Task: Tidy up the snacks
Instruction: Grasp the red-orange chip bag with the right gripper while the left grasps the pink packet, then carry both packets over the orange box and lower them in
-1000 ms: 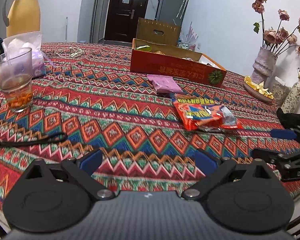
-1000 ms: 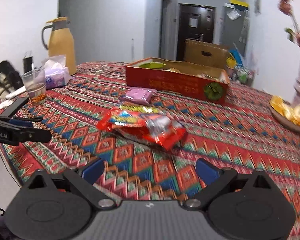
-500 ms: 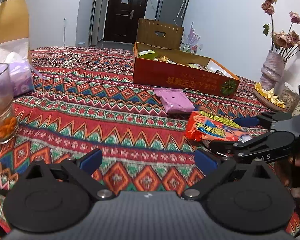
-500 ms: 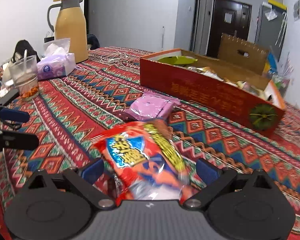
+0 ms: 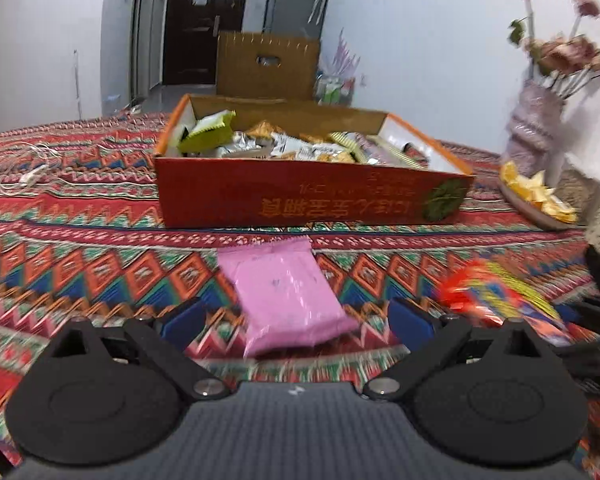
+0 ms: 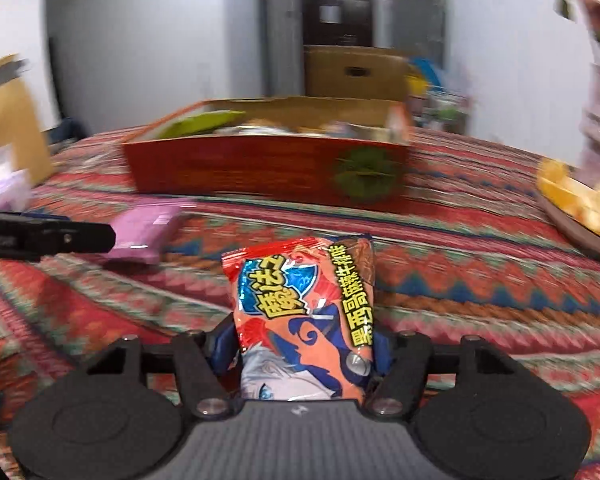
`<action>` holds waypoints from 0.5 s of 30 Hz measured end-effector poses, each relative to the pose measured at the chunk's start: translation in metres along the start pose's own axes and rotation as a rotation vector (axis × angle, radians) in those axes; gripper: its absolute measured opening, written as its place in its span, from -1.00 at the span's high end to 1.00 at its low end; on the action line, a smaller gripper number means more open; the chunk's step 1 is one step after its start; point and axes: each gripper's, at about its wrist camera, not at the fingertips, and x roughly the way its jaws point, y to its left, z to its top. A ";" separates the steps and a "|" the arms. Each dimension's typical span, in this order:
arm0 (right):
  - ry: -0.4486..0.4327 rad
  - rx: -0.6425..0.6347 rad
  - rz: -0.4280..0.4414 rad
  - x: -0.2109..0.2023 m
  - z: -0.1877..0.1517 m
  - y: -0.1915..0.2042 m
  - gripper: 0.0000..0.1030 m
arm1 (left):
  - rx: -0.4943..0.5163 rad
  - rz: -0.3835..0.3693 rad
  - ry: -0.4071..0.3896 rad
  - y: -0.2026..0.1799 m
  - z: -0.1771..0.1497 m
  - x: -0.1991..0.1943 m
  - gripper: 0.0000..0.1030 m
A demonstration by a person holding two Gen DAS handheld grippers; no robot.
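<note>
My right gripper [image 6: 300, 354] is shut on a red and blue snack bag [image 6: 304, 312], which sticks up between its fingers; the bag also shows blurred in the left wrist view [image 5: 496, 300]. My left gripper [image 5: 296, 320] is open, with a pink snack packet [image 5: 288, 296] lying on the cloth between its blue pads. The packet also shows in the right wrist view [image 6: 144, 232]. An open red cardboard box [image 5: 308, 200] holding several snack packs stands just beyond; it shows in the right wrist view too [image 6: 268, 168].
A patterned red cloth [image 5: 80, 264] covers the table. A plate of yellow chips [image 5: 536, 196] and a vase of dried flowers [image 5: 536, 128] stand at the right. A white cable [image 5: 24, 172] lies at the left. A yellow jug [image 6: 12, 128] is far left.
My right gripper has closed on the red snack bag and lifted its end. My left gripper has moved forward, and the pink packet now lies between its pads.
</note>
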 end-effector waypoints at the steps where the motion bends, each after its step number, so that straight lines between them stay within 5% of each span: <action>1: -0.006 0.011 0.005 -0.003 -0.002 -0.005 -0.34 | 0.006 0.003 0.003 -0.001 0.002 0.010 -0.89; 3: -0.010 0.028 0.030 -0.009 -0.006 -0.010 -0.42 | 0.004 0.021 0.030 0.000 0.003 0.025 -0.77; 7: -0.018 0.031 0.047 -0.013 -0.010 -0.012 -0.39 | 0.007 0.051 0.040 0.001 0.000 0.032 -0.24; 9: -0.020 0.058 0.067 -0.012 -0.012 -0.016 -0.10 | -0.013 0.041 0.048 0.002 0.001 0.028 -0.20; 15: -0.045 0.078 0.086 -0.021 -0.012 -0.016 0.06 | -0.016 0.026 0.031 -0.008 -0.011 -0.007 -0.19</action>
